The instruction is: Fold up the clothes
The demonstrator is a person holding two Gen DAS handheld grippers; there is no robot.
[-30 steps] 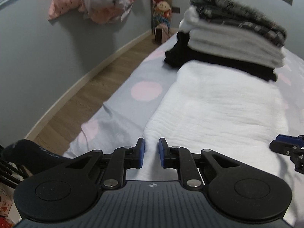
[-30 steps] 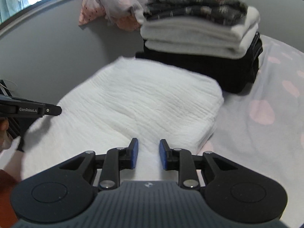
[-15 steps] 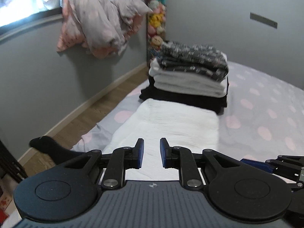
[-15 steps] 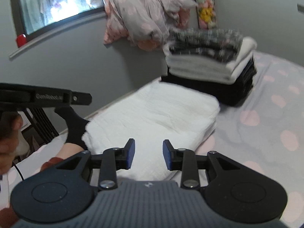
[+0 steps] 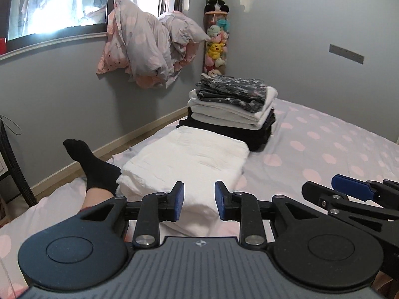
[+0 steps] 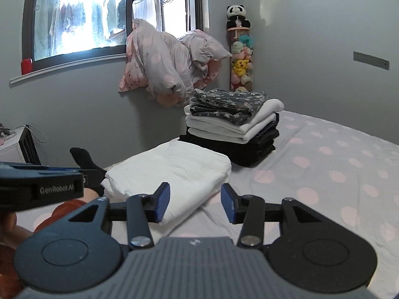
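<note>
Tongs — left tongs (image 5: 199,197) and right tongs (image 6: 195,202) — pulling back and up from the folded white garment (image 5: 189,160), jaws opening with nothing between, leaving it finished on the bed (image 5: 336,147), near side of the folded stack (image 5: 233,104).

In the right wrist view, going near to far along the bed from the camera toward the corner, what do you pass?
Right tool, jaws opening with nothing between them → folded white garment → stack of folded clothes → tube of plush toys in the corner, panda on top.
</note>
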